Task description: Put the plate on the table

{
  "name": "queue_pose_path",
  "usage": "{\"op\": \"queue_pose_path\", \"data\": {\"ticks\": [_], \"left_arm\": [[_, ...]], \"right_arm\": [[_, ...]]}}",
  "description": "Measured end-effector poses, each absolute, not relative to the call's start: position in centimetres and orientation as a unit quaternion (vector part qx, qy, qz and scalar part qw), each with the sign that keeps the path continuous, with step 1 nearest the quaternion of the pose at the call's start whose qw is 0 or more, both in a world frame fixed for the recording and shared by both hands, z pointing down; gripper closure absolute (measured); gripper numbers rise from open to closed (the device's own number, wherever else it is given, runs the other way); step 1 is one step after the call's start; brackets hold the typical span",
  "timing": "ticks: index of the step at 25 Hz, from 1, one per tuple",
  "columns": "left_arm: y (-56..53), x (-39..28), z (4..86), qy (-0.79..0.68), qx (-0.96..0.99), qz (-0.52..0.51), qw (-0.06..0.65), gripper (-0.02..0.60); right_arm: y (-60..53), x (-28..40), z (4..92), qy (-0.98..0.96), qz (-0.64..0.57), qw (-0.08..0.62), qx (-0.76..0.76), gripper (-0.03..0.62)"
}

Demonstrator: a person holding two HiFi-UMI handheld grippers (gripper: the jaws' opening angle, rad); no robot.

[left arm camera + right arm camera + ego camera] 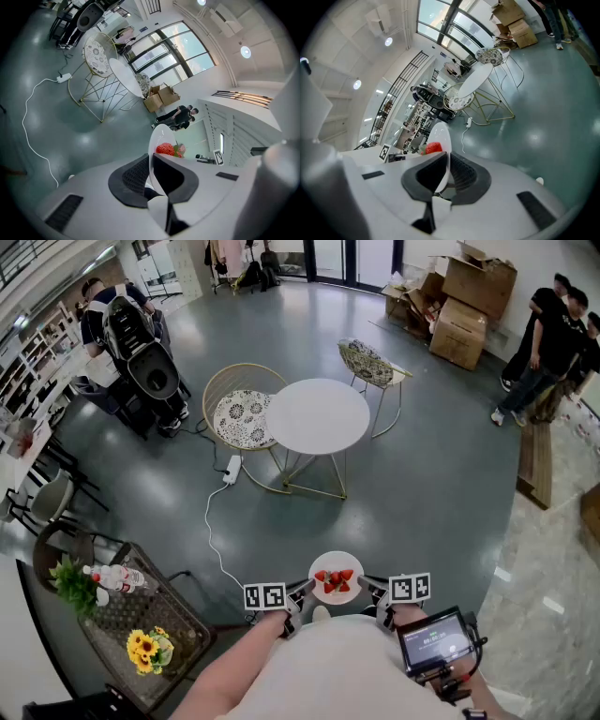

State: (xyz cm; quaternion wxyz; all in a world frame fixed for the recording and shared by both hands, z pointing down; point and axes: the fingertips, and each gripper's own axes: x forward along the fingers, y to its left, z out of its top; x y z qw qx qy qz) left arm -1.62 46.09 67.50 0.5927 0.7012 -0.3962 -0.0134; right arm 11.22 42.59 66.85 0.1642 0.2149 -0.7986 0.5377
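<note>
your left gripper (300,594) and right gripper (374,592) each clamp the strawberry plate (328,562) by its rim — the round white table (319,416) sits well ahead, placing not yet done.

the plate (337,597), with strawberries (335,579) on it, hangs over the floor (441,484) between the left gripper (296,596) and the right gripper (374,593), its left and right rims caught between their jaws. straight ahead and well apart stands the table (318,415), with the left chair (240,409) just beside its left edge and the rear chair (371,363) behind its right. a power strip (232,469) lies on the floor before the left chair, and boxes (469,296) are stacked at the far right.
</note>
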Motion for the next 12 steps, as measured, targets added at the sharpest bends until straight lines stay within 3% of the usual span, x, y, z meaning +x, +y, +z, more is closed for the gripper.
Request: {"op": "queue_pose_path", "data": {"ticks": [12], "left_arm": [[43.5, -3.5, 66.6, -0.414, 0.708, -0.037, 0.571, 0.566]], "right_arm": [[39.5, 9.3, 65.6, -0.814, 0.528, 0.134, 0.200, 0.568]]}}
